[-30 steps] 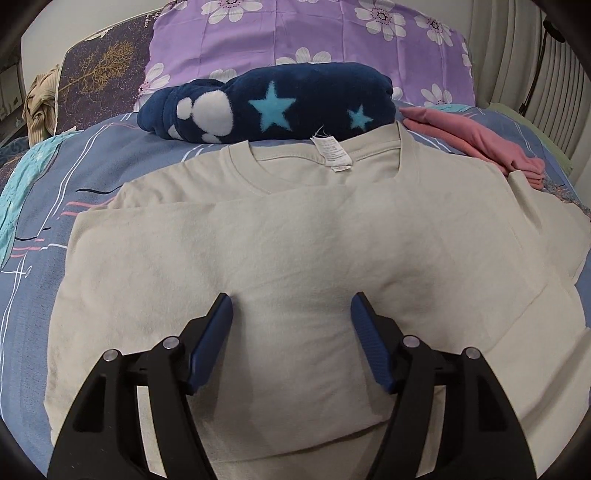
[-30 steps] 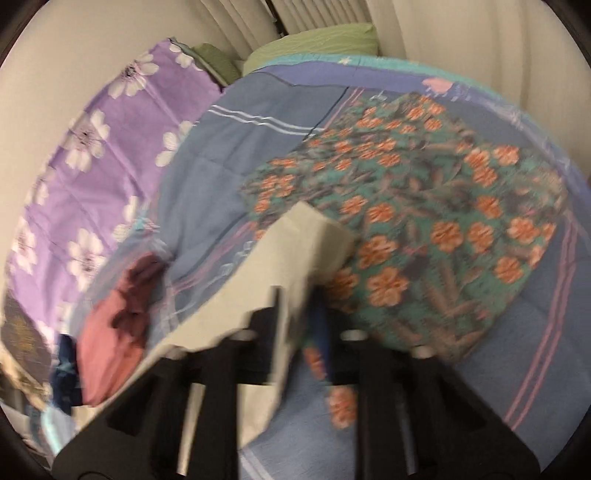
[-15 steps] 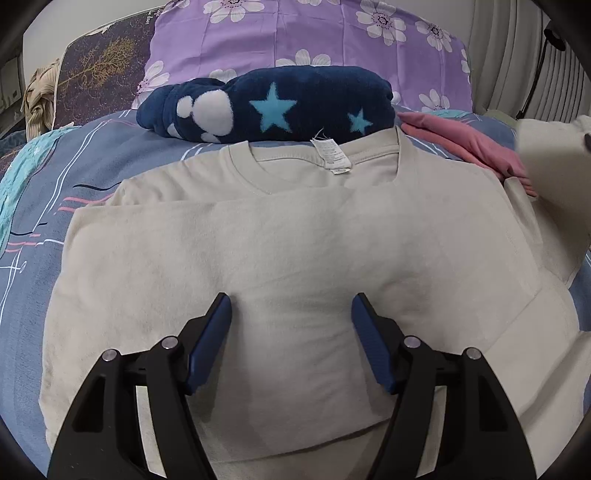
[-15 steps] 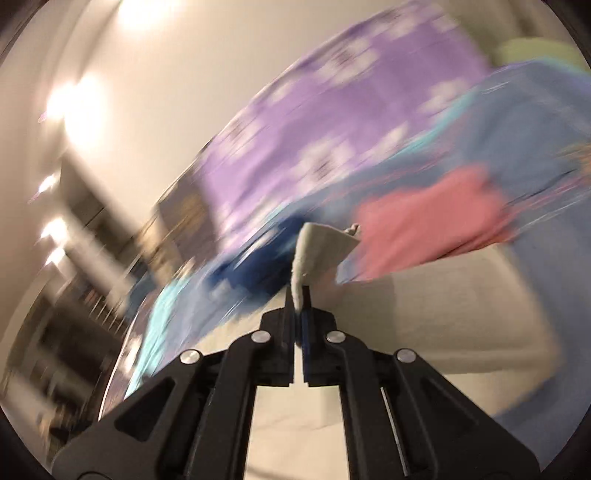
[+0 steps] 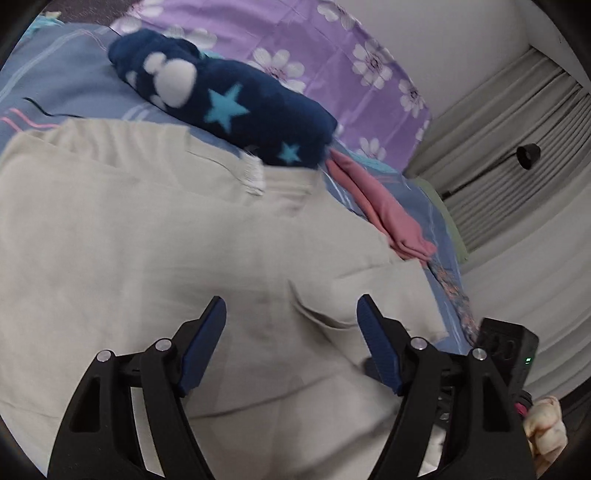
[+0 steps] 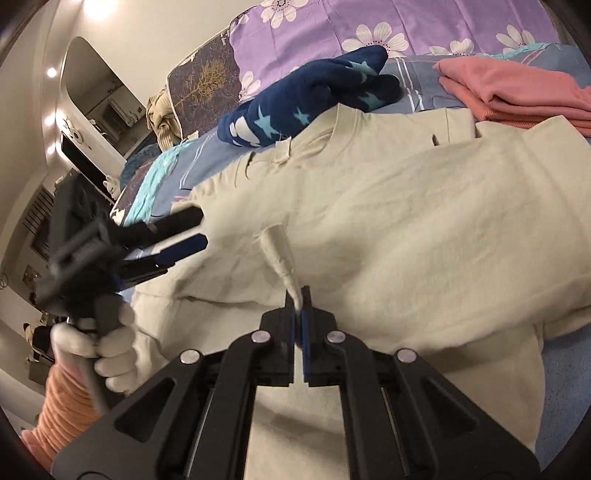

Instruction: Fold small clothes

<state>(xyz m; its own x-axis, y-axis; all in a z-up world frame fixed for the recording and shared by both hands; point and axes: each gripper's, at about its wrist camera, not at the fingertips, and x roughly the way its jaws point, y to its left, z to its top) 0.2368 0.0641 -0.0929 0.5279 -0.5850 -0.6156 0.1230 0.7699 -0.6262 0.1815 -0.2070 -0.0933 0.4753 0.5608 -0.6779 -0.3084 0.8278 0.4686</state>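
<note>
A beige T-shirt (image 5: pixel 147 251) lies spread on the bed, its collar toward the pillows and its right side folded over the middle. My left gripper (image 5: pixel 290 321) is open and empty, just above the shirt's body. It also shows in the right wrist view (image 6: pixel 184 236), held in a gloved hand. My right gripper (image 6: pixel 298 295) is shut on a pinched edge of the T-shirt (image 6: pixel 406 229) and holds it over the shirt's middle. The right gripper's body (image 5: pixel 506 347) shows at the right edge of the left wrist view.
A folded navy star-print fleece (image 5: pixel 229 99) lies just behind the collar. A folded pink garment (image 5: pixel 384 206) lies at the shirt's right. A purple flowered pillow (image 6: pixel 369 26) stands behind. The blue bedsheet (image 5: pixel 55 81) surrounds the shirt. Curtains (image 5: pixel 517 122) hang at the right.
My right gripper has carried the shirt's right edge from the bed's side over onto the shirt's middle. My left gripper has turned right and stays open.
</note>
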